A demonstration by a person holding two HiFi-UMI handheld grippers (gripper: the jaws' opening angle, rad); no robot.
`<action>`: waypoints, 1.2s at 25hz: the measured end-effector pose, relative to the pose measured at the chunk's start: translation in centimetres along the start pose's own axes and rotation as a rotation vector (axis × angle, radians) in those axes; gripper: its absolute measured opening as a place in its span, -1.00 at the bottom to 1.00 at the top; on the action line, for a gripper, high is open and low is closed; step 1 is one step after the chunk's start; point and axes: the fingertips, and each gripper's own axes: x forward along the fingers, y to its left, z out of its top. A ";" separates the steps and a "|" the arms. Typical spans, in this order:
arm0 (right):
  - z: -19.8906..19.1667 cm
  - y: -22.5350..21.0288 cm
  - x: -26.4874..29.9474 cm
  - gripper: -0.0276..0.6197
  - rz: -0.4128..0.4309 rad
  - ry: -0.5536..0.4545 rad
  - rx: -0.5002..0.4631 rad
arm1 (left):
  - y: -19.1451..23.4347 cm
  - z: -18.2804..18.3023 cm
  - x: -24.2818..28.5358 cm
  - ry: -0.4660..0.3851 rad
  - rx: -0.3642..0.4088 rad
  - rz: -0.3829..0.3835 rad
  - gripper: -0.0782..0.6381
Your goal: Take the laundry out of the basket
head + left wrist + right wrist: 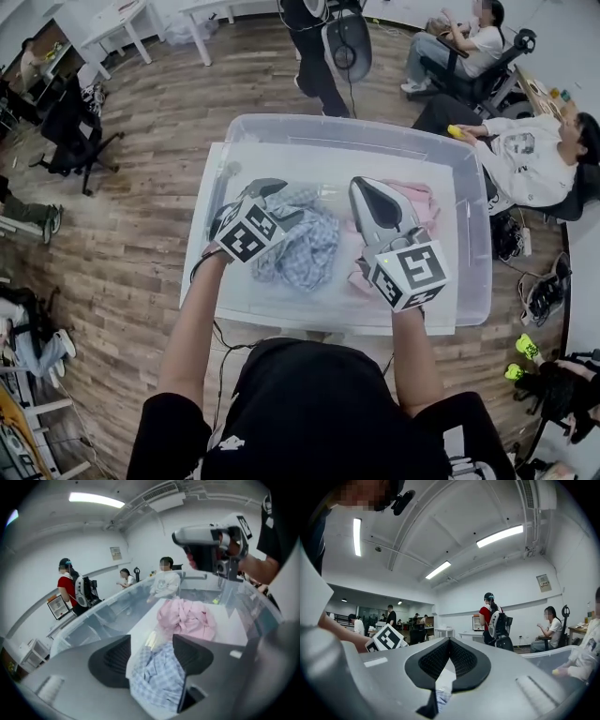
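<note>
The blue checked garment point(157, 677) lies in the clear basket point(356, 127), with a pink garment point(185, 618) just beyond it, so nothing looks taken out yet. The left hand-held gripper point(152, 644) stands spread around the checked cloth, its pads not pressing. The right hand-held gripper point(449, 644) is clenched and empty. Any laundry underneath is hidden.

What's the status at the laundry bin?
Left claw open, blue shirt between its jaws, not gripped. Right claw shut, empty, above bin. Pink garment also in bin. Nothing in the way.
</note>
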 end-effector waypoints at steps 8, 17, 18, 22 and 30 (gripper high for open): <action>-0.7 -1.2 0.1 -0.91 -0.082 0.015 0.016 | -0.4 -7.2 8.3 0.296 -0.070 -0.129 0.59; -1.7 -3.9 -1.3 -0.91 -0.151 0.030 0.047 | -3.6 -14.0 12.4 0.514 -0.231 -0.132 0.15; -1.8 -4.2 -1.5 -0.91 -0.156 0.030 0.051 | -3.6 -14.0 12.5 0.505 -0.257 -0.133 0.15; -2.1 -5.2 -2.0 -0.91 -0.163 0.030 0.064 | -3.0 -14.4 12.4 0.544 -0.259 -0.110 -0.18; -2.3 -6.1 -1.9 -0.91 -0.149 0.026 0.075 | -3.3 -14.0 12.8 0.502 -0.290 -0.147 -0.03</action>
